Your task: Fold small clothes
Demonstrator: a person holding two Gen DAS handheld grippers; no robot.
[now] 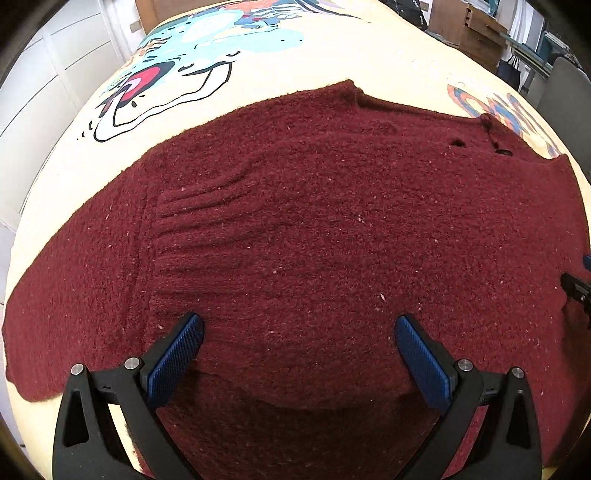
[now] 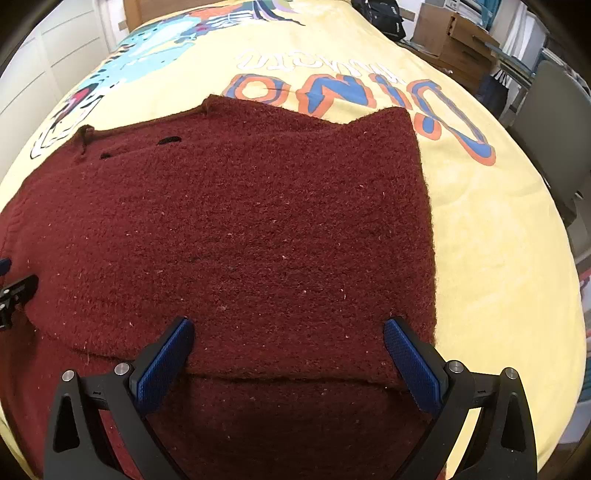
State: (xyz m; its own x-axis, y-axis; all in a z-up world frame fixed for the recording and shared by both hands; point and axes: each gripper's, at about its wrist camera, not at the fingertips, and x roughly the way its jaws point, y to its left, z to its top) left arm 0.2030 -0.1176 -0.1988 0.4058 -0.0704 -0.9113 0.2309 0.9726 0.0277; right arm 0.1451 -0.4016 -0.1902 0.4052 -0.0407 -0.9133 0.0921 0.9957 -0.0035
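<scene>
A dark red knitted sweater (image 1: 314, 229) lies flat on a yellow printed bedspread (image 1: 388, 62). Its left sleeve stretches out to the left (image 1: 55, 314); its right side is folded over the body, leaving a straight right edge (image 2: 424, 221). The neckline with a dark button is at the far side (image 1: 500, 151). My left gripper (image 1: 299, 328) is open, just above the sweater's near part. My right gripper (image 2: 288, 332) is open over the folded layer's near edge (image 2: 280, 378). Each gripper shows at the edge of the other's view (image 1: 576, 291) (image 2: 14, 291).
The bedspread (image 2: 498, 240) carries a dinosaur print (image 1: 192, 48) and coloured lettering (image 2: 332, 88). White cupboard doors (image 1: 44, 74) stand to the left. Wooden furniture (image 1: 472, 29), a grey chair (image 2: 554, 125) and dark bags (image 2: 384, 14) stand at the right beyond the bed.
</scene>
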